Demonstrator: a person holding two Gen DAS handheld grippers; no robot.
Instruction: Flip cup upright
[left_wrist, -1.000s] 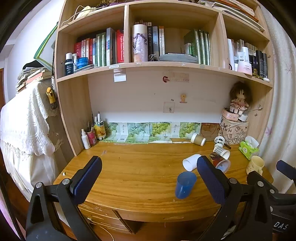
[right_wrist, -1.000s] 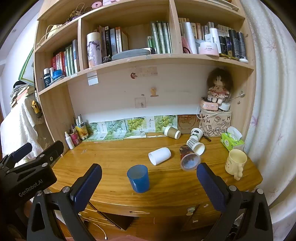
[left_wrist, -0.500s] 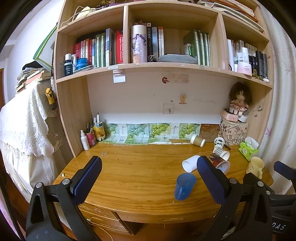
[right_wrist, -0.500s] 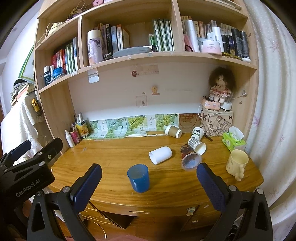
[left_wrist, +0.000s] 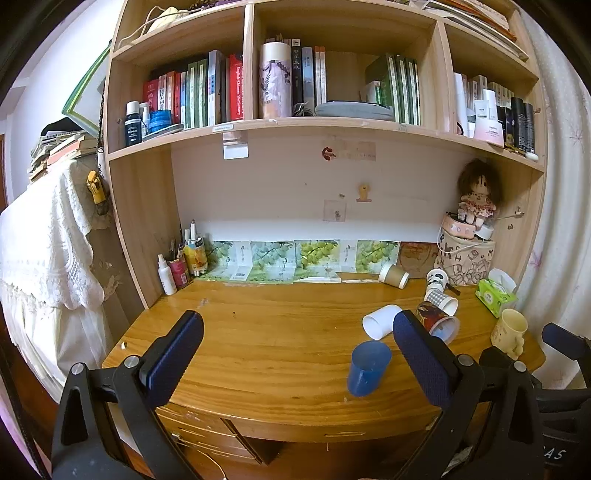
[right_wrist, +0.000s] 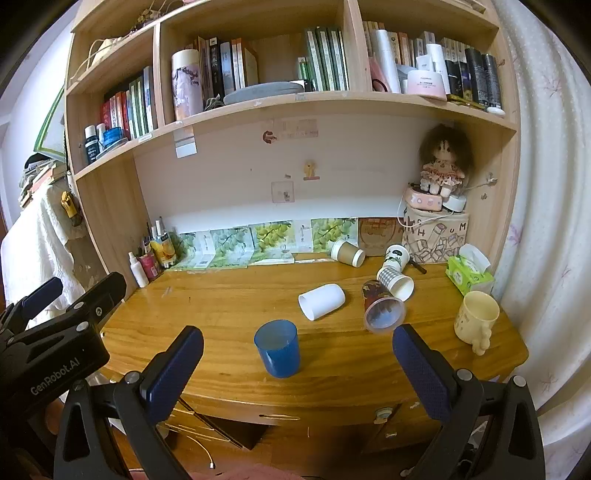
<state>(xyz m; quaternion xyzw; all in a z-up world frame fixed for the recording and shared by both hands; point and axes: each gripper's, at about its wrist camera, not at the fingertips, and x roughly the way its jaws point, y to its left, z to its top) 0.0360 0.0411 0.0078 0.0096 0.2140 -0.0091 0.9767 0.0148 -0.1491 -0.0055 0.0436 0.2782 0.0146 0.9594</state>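
A blue cup (right_wrist: 277, 348) stands upright near the desk's front edge; it also shows in the left wrist view (left_wrist: 368, 367). A white cup (right_wrist: 321, 301) lies on its side behind it. A patterned cup with a clear rim (right_wrist: 382, 308), a checked cup (right_wrist: 394, 280) and a brown paper cup (right_wrist: 347, 252) also lie on their sides. My right gripper (right_wrist: 297, 362) is open and empty, in front of the desk edge near the blue cup. My left gripper (left_wrist: 297, 354) is open and empty, to the left.
A cream mug (right_wrist: 475, 319) stands upright at the desk's right end, with a green tissue pack (right_wrist: 467, 273) and a box with a doll (right_wrist: 436, 236) behind. Bottles and pens (right_wrist: 151, 258) stand at the back left. Bookshelves rise above the wooden desk (right_wrist: 221, 306).
Both grippers have drifted slightly; the view shifts a little. The cups have not moved and both grippers stay open.
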